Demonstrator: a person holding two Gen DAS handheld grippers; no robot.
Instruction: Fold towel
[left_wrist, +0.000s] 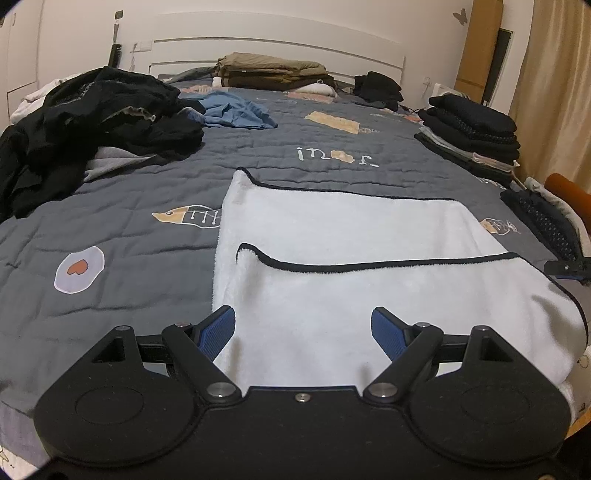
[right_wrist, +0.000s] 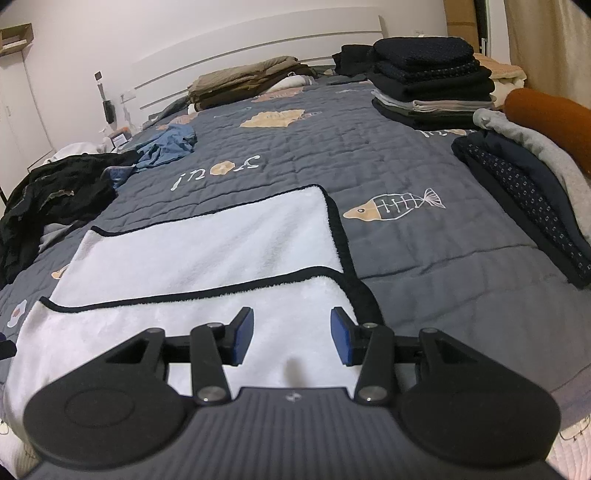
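A white towel (left_wrist: 332, 229) with black trim lies flat on the grey quilted bedspread (left_wrist: 129, 229), its near part folded over so that a trimmed edge runs across its middle. My left gripper (left_wrist: 304, 326) hovers over the towel's near left part, jaws wide apart and nothing between the blue pads (left_wrist: 218, 332). In the right wrist view the same towel (right_wrist: 207, 240) shows, and my right gripper (right_wrist: 291, 332) is open over its near right part, pads (right_wrist: 341, 336) clear of the cloth. The right gripper's tip (left_wrist: 567, 269) peeks in at the left view's right edge.
A heap of black clothes (left_wrist: 92, 129) and a blue garment (left_wrist: 236, 110) lie at the left. Folded dark stacks (left_wrist: 472, 133) and a dotted dark garment (right_wrist: 524, 195) line the right side. Folded khaki bedding (left_wrist: 269, 70) sits by the headboard.
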